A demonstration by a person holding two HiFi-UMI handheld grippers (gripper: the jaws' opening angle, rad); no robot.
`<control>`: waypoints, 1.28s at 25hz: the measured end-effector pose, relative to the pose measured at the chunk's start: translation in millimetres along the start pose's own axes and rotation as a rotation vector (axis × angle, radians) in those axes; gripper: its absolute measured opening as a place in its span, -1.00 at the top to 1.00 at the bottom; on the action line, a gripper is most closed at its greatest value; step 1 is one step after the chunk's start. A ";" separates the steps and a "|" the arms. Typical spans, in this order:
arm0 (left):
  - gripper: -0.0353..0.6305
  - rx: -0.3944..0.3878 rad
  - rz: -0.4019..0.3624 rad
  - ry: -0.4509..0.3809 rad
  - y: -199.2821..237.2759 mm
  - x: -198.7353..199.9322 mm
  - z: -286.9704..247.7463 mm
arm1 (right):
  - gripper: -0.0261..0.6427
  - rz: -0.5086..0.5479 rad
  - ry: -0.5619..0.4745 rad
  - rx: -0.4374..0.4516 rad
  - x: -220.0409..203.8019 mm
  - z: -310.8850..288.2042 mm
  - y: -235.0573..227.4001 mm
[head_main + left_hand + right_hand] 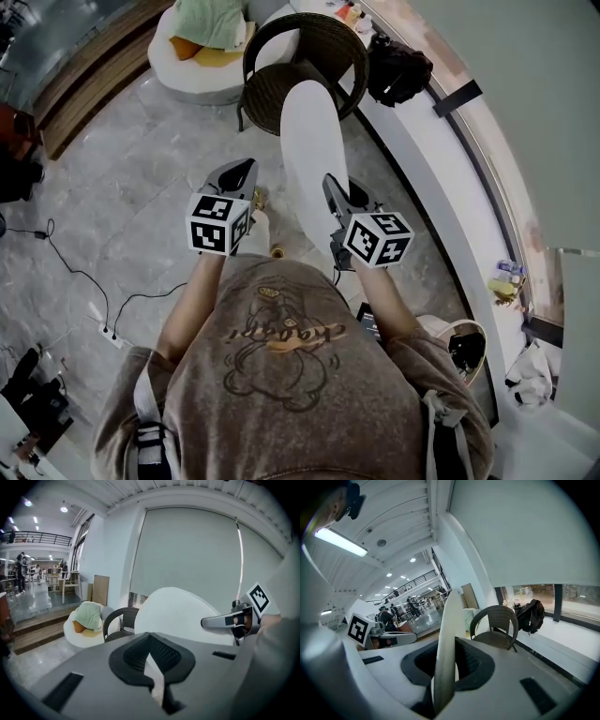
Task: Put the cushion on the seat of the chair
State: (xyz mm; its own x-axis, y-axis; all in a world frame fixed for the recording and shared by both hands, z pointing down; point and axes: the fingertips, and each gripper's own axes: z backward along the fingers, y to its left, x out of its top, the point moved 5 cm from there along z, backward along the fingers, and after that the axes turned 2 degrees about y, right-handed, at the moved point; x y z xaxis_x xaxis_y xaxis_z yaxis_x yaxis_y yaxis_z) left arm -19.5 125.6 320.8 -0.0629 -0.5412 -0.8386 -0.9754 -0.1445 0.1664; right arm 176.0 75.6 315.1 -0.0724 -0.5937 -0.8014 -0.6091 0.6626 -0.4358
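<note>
Cushion [314, 141]: white, flat, stood on edge above the floor, in front of the chair [319, 23]. Its far end overlaps the seat [267, 89], though contact is unclear from above. Right gripper [330, 185] pinches its near edge, jaws narrowly apart on the fabric. Left gripper [246, 169] is just left of it, jaws pressed together, empty. Black bag [398, 67] on the ledge right of the chair. Round pouf [187, 70] to its left.
</note>
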 end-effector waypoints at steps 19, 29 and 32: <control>0.88 -0.050 0.009 0.037 62.7 35.8 -72.3 | 0.72 -0.020 0.021 -0.036 42.0 -77.2 -23.3; 0.88 -0.088 0.013 0.069 98.3 50.4 -107.7 | 0.72 -0.035 0.038 -0.066 62.5 -119.6 -32.5; 0.88 -0.101 0.016 0.082 108.1 55.6 -117.7 | 0.72 -0.040 0.046 -0.077 70.2 -130.6 -35.6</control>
State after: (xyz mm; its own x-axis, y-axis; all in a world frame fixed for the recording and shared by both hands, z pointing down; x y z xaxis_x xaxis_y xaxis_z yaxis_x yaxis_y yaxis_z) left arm -103.6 -17.6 353.3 -0.0568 -0.6097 -0.7906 -0.9480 -0.2154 0.2342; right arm 89.5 -49.3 327.9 -0.0813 -0.6405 -0.7636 -0.6710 0.6017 -0.4333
